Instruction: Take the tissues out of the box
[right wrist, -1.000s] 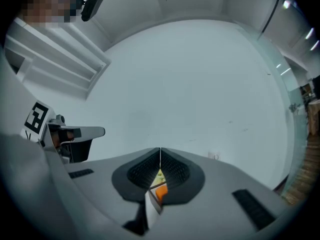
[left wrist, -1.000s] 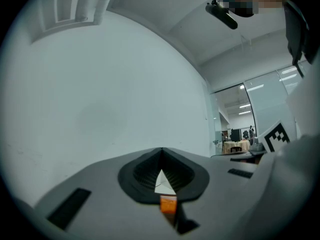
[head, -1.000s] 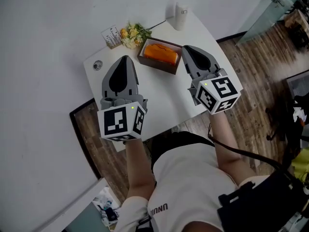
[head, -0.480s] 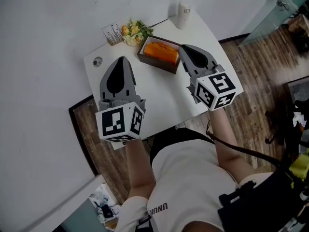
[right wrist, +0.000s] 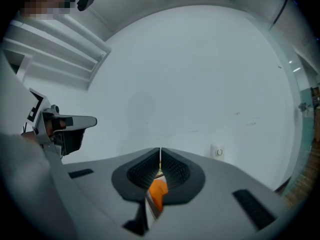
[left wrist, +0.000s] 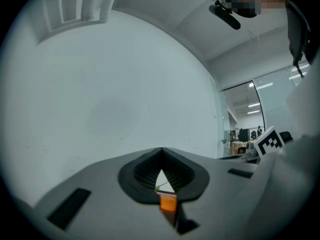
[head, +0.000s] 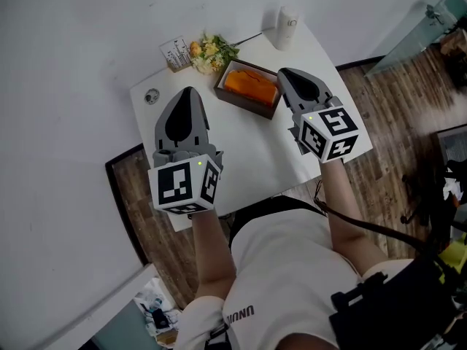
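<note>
A brown box (head: 271,105) with an orange tissue pack (head: 250,84) in it stands at the back of the white table (head: 252,148). My left gripper (head: 190,91) hovers over the table's left part, shut and empty, its tips left of the box. On the other side my right gripper (head: 285,72) is also shut and empty, its tips just off the box's right end. In the left gripper view the left gripper (left wrist: 161,150) points at the wall, with the orange pack (left wrist: 168,203) showing low between the jaws. The right gripper (right wrist: 160,150) shows the orange pack (right wrist: 158,191) the same way.
Behind the box are a small bunch of flowers (head: 211,51), a card holder (head: 175,52) and a white cylinder (head: 287,26). A small round fitting (head: 152,96) sits at the table's left corner. The table stands against a white wall; wooden floor lies around it.
The head view has shifted a little. Both grippers stay shut and hold about the same places beside the box.
</note>
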